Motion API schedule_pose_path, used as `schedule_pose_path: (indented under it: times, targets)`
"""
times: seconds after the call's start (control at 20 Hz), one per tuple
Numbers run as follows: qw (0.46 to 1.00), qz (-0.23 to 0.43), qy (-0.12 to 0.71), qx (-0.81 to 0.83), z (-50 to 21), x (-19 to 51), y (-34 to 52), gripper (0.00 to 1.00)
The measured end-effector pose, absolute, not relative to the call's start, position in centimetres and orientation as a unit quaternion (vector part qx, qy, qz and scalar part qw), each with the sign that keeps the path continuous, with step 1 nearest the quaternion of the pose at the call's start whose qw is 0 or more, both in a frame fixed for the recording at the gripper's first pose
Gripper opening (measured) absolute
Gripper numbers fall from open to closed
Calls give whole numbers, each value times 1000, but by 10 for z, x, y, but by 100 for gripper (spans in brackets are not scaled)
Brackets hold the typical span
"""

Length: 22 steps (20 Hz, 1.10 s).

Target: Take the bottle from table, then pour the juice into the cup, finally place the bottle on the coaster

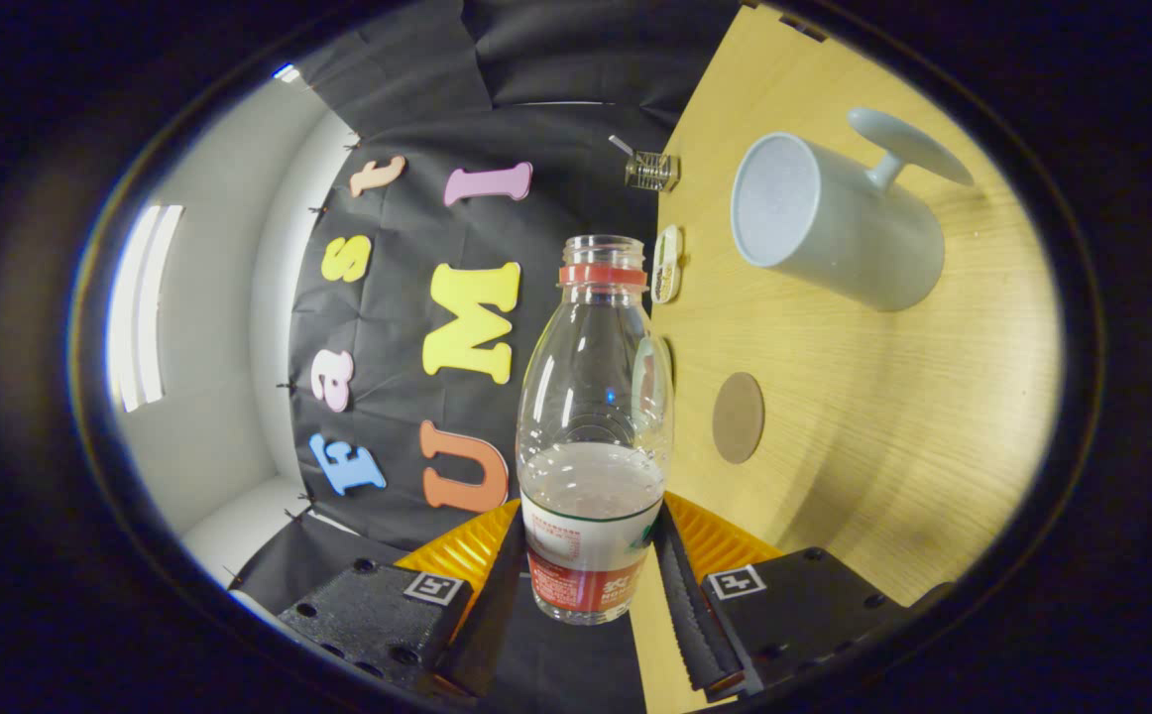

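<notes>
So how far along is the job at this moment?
Done: the bottle is off the table, clamped between the gripper fingers. In hand: the whole view is rolled sideways, liquid still in the bottle; whether any reached the cup can't be told. Left: setting it on the bare coaster.

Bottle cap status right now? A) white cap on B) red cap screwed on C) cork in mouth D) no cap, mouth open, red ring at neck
D: the bottle, clamped between the tool fingers, has an open mouth with just a red ring below it.
</notes>
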<state>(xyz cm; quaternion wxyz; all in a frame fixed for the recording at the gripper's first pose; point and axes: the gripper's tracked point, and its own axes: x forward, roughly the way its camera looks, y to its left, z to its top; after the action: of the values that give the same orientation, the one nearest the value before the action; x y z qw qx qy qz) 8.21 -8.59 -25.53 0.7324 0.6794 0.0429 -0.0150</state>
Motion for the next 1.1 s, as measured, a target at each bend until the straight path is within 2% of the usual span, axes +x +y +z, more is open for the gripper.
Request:
schedule_pose_path:
  times: [1.1]
  targets:
    - [652,-35,14,757,-249,96,-107,74]
